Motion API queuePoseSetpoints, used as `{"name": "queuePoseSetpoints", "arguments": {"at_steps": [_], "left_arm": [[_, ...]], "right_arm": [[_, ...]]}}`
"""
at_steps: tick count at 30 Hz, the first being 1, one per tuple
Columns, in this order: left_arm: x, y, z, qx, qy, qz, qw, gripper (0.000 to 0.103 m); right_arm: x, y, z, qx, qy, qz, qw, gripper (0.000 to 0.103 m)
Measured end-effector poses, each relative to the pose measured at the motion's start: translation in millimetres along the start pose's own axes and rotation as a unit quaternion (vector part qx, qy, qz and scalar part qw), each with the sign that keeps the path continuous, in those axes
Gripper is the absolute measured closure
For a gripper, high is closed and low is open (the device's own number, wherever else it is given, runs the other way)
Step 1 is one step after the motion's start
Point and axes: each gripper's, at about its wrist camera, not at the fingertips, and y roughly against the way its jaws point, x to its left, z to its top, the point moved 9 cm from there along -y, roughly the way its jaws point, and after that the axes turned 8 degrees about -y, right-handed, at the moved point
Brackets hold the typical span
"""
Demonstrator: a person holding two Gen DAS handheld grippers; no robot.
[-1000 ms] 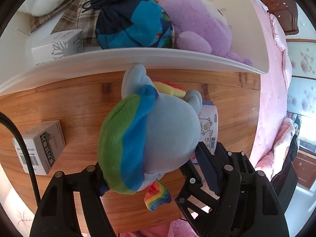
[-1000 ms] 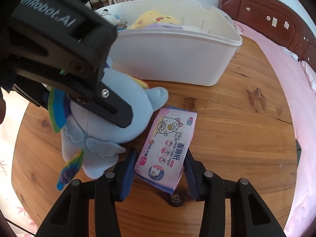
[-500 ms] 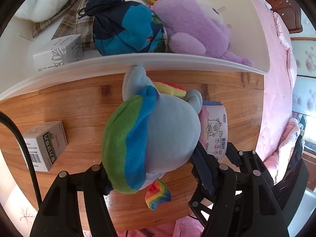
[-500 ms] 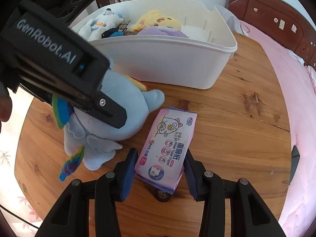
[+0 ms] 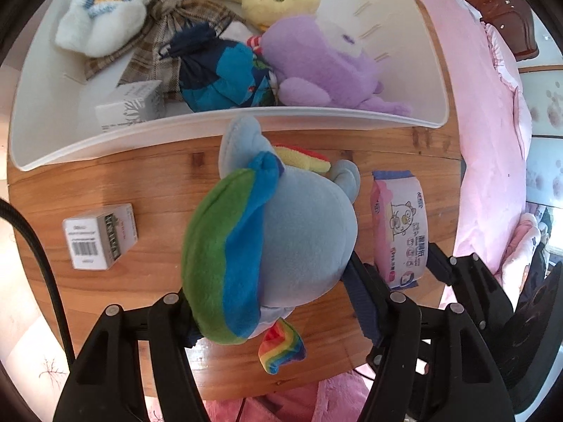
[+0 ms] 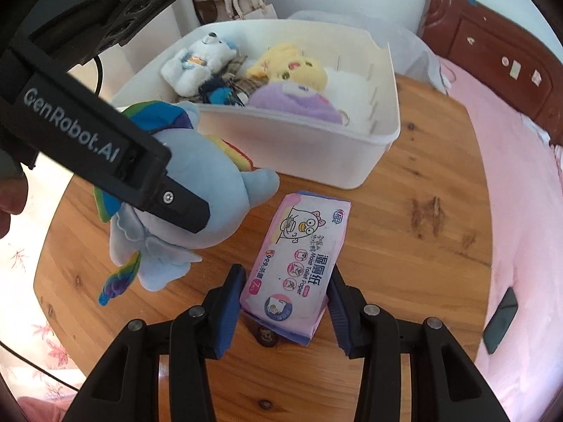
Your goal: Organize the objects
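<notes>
While a round wooden table fills both views, a white bin of soft toys is seen at its far side. Just in front of the bin, a blue plush pony is squeezed between the left gripper's pads. Beside it, a pink pack of wipes is clamped by the right gripper. A small grey box is set apart on the wood.

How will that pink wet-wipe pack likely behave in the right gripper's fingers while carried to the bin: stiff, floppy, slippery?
The wet-wipe pack is a soft film pouch, so it will probably sag past the right gripper, which pinches only its near end. The glossy wrapper looks somewhat slippery; it may creep if swung. It looks flat and light, so unlikely to roll or break when dropped into the white bin.
</notes>
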Motion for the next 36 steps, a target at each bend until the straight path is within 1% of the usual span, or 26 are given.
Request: {"name": "queuePoseSetpoints", "arguments": {"at_steps": [2, 3, 4, 5, 6, 7, 11, 12, 16, 17, 20, 21, 22, 23, 25, 31, 33, 36], "left_arm": [[-1.2, 7.9, -4.1, -0.004, -0.007, 0.001, 1.0, 0.033], [-1.4, 11.2, -6.1, -0.005, -0.011, 0.001, 0.9999, 0.033], [-1.2, 16.1, -8.9, -0.006, -0.015, 0.002, 0.9999, 0.033], [-0.6, 20.1, -11.2, -0.007, -0.015, 0.002, 0.9999, 0.033], [0.2, 23.5, -13.0, -0.008, -0.015, 0.002, 0.9999, 0.033], [1.6, 29.8, -15.5, -0.011, -0.013, 0.002, 0.9999, 0.033], [2.2, 48.4, -21.8, -0.018, -0.017, 0.007, 0.9997, 0.033], [2.8, 53.8, -22.5, -0.022, -0.019, 0.011, 0.9995, 0.033], [3.7, 80.9, -22.8, -0.046, -0.03, 0.028, 0.9981, 0.033], [-0.9, 82.6, -19.0, -0.049, -0.032, 0.03, 0.9978, 0.033], [-0.9, 107.8, -5.2, -0.073, -0.043, 0.039, 0.9957, 0.033], [-2.5, 109.4, -3.4, -0.079, -0.047, 0.04, 0.995, 0.033], [-1.2, 112.3, -6.2, -0.085, -0.049, 0.042, 0.9943, 0.033], [-1.1, 118.4, -6.2, -0.094, -0.052, 0.044, 0.9932, 0.033], [-4.0, 121.6, 1.1, -0.105, -0.057, 0.044, 0.9919, 0.033], [6.3, 126.7, 20.8, -0.126, -0.058, 0.047, 0.9892, 0.033], [8.9, 126.6, 27.8, -0.136, -0.055, 0.042, 0.9883, 0.033], [15.1, 135.6, 36.0, -0.169, -0.048, 0.028, 0.9841, 0.033]], "right_arm": [[-6.1, -1.3, 12.2, -0.002, 0.009, -0.002, 1.0, 0.058], [-18.1, -2.6, 28.2, -0.003, 0.013, -0.003, 1.0, 0.058], [-17.9, -1.8, 30.5, -0.003, 0.017, -0.003, 1.0, 0.058], [-15.6, -5.5, 22.3, -0.006, 0.019, -0.004, 1.0, 0.058], [-6.4, 1.7, 10.9, -0.011, 0.024, -0.004, 1.0, 0.058], [-4.3, 9.5, 7.4, -0.014, 0.027, -0.002, 1.0, 0.058], [-0.9, 12.5, 20.7, -0.024, 0.033, 0.014, 0.999, 0.058], [0.1, 19.1, 19.9, -0.028, 0.011, 0.014, 0.999, 0.058], [1.9, 29.6, 30.8, -0.042, 0.016, 0.019, 0.999, 0.057], [1.5, 31.2, 33.6, -0.046, 0.017, 0.02, 0.999, 0.057], [-0.5, 36.5, 43.6, -0.06, 0.018, 0.023, 0.998, 0.058], [-1.0, 38.8, 47.9, -0.066, 0.02, 0.024, 0.997, 0.057], [-2.3, 40.3, 52.7, -0.079, -0.012, 0.018, 0.997, 0.057], [-2.8, 42.0, 57.1, -0.086, -0.008, 0.016, 0.996, 0.057], [-3.3, 45.1, 63.4, -0.095, -0.003, 0.014, 0.995, 0.057], [-4.8, 49.9, 85.1, -0.123, 0.009, 0.009, 0.992, 0.057], [-6.1, 50.0, 91.5, -0.134, 0.008, 0.005, 0.991, 0.057], [-11.0, 49.4, 102.2, -0.162, -0.006, -0.004, 0.987, 0.057]]}}
